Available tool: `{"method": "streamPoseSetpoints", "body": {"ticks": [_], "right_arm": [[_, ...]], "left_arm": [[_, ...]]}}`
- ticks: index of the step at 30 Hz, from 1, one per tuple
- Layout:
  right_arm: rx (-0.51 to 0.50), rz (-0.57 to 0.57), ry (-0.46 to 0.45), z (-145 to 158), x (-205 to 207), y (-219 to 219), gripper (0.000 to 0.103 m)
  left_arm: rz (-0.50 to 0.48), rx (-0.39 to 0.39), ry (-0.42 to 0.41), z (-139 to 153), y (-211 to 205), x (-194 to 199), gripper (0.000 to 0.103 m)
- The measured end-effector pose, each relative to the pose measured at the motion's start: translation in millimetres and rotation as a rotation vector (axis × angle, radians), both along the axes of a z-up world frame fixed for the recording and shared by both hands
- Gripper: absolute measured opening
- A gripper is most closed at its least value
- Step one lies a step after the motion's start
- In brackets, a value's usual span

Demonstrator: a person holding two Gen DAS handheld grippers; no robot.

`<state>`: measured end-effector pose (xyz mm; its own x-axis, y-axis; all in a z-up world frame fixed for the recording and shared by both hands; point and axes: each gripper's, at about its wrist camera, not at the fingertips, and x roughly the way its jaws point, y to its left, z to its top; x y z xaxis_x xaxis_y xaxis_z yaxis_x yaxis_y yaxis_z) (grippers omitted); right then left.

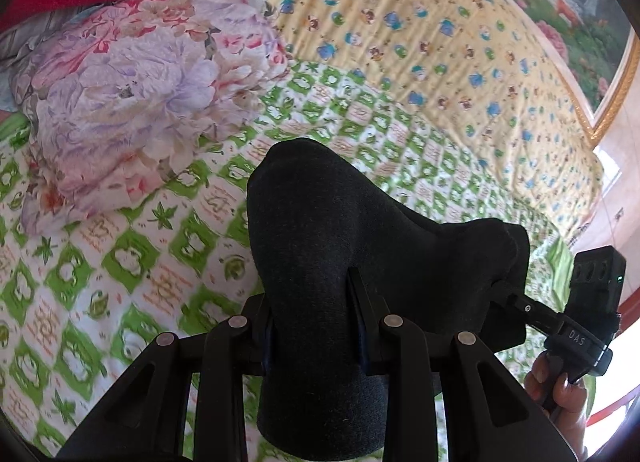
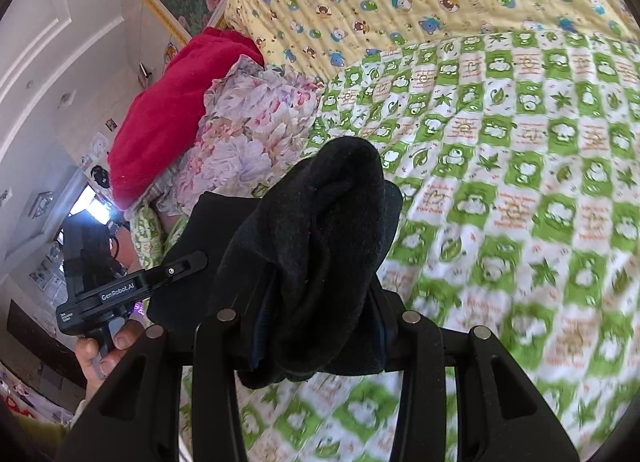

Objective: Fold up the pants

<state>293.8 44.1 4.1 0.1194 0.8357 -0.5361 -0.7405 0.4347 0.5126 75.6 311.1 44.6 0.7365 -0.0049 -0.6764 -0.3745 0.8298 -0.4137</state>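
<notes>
The black pants hang bunched between both grippers, lifted above the bed. My left gripper is shut on the pants, with cloth draped over its fingers. The right gripper shows at the right of the left wrist view, clamped on the other end. In the right wrist view my right gripper is shut on a thick fold of the pants. The left gripper shows at the left there, gripping the cloth edge.
A green and white checked quilt covers the bed below. A yellow bear-print blanket lies beyond it. A floral pillow and a red blanket sit to one side. A framed picture hangs on the wall.
</notes>
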Motion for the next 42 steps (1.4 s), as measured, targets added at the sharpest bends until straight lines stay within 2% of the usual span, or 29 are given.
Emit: {"method": "streamPoseSetpoints", "body": {"ticks": [9, 12, 18, 20, 23, 25, 28, 42], "right_arm": [[-0.031, 0.007, 0.019, -23.6, 15.3, 18.1, 0.042], [-0.025, 0.008, 0.036, -27.8, 19.0, 16.5, 0.047], [-0.026, -0.008, 0.062, -30.7, 21.5, 12.7, 0.065], [-0.025, -0.009, 0.056, -29.2, 19.6, 10.3, 0.068], [-0.019, -0.017, 0.049, -25.2, 16.3, 5.9, 0.074], [-0.008, -0.020, 0.044, -21.4, 13.3, 2.1, 0.081], [-0.018, -0.036, 0.006, -15.1, 6.8, -4.0, 0.085], [-0.082, -0.042, -0.130, -6.0, -29.3, -28.2, 0.088]], "left_arm": [[0.014, 0.005, 0.050, -25.2, 6.3, 9.4, 0.030], [0.018, 0.004, 0.062, -31.0, 6.7, 10.3, 0.033], [0.041, 0.000, 0.082, -35.8, 6.5, 6.6, 0.052], [0.052, 0.028, 0.096, -34.9, 3.1, 4.0, 0.065], [0.068, 0.064, 0.100, -31.8, -0.8, -1.5, 0.070], [0.074, 0.064, 0.102, -30.2, -1.6, -5.5, 0.072], [0.087, 0.067, 0.102, -27.9, -3.5, -12.7, 0.076], [0.098, 0.113, 0.108, -22.1, -20.5, -39.4, 0.079]]}}
